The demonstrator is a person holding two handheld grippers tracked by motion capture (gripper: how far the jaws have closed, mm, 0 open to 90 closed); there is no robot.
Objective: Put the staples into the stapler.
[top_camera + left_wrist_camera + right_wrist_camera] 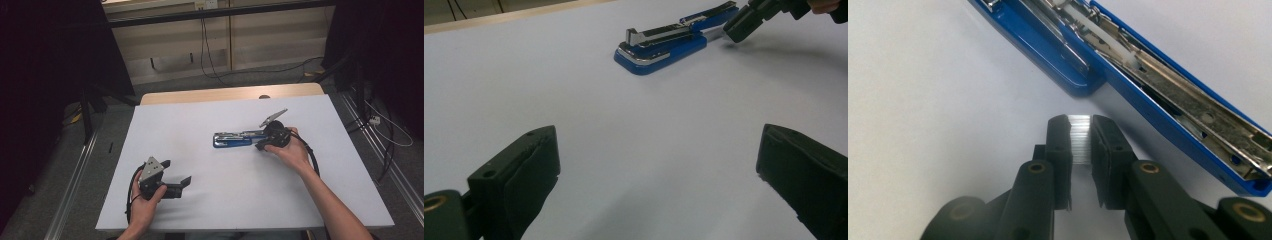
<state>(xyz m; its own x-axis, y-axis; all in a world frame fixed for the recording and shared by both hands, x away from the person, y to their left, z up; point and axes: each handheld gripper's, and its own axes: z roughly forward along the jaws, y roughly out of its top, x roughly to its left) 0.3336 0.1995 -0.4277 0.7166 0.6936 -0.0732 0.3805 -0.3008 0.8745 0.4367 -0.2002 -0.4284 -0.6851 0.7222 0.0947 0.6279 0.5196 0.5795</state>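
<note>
A blue stapler lies near the middle of the white table, swung open so its metal magazine shows. My right gripper sits at the stapler's right end, and its jaws are shut on a short silver strip of staples. The strip's end is a little short of the blue base. At the table's front left my left gripper rests low with its jaws wide open and nothing between them. It points at the stapler and the right gripper beyond.
A wooden strip runs along the table's far edge. Cables trail over the floor behind it, and metal rails run along both sides. Dark curtains stand to the left and right.
</note>
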